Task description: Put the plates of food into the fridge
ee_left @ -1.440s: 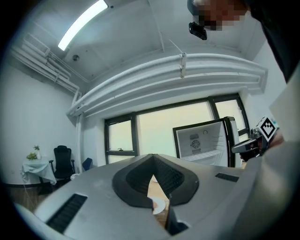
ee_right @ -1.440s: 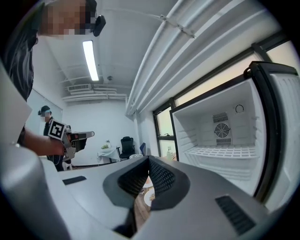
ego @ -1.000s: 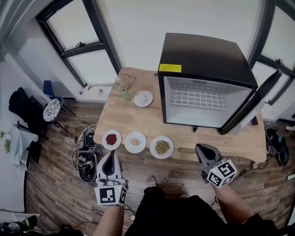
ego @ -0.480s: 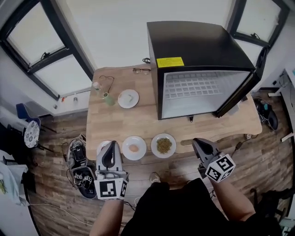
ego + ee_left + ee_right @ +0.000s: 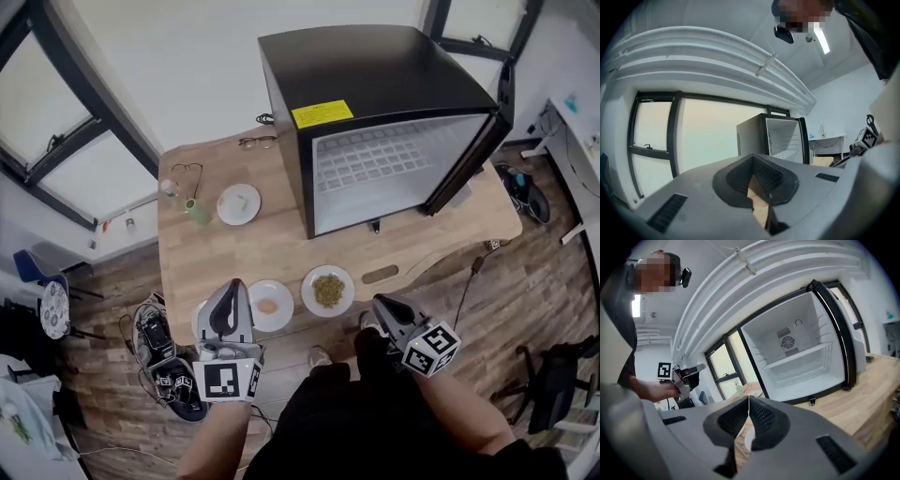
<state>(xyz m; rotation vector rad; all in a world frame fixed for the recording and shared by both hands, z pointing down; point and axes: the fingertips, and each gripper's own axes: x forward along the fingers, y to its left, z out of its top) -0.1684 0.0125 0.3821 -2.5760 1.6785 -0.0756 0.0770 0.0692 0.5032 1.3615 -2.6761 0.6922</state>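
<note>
Three plates line the near edge of the table, untouched. The left gripper, jaws together and empty, has swung over the leftmost plate (now half hidden). The right gripper, also shut on nothing, has neared the right-hand plate, so a pickup toward the open fridge looks close.

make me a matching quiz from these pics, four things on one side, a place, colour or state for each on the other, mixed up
1 fridge
2 sticker on the fridge top
3 plate of green food
4 right claw

a shut, nothing in it
b door open
c yellow
d near edge of the table

Pairs: 1b, 2c, 3d, 4a
</note>
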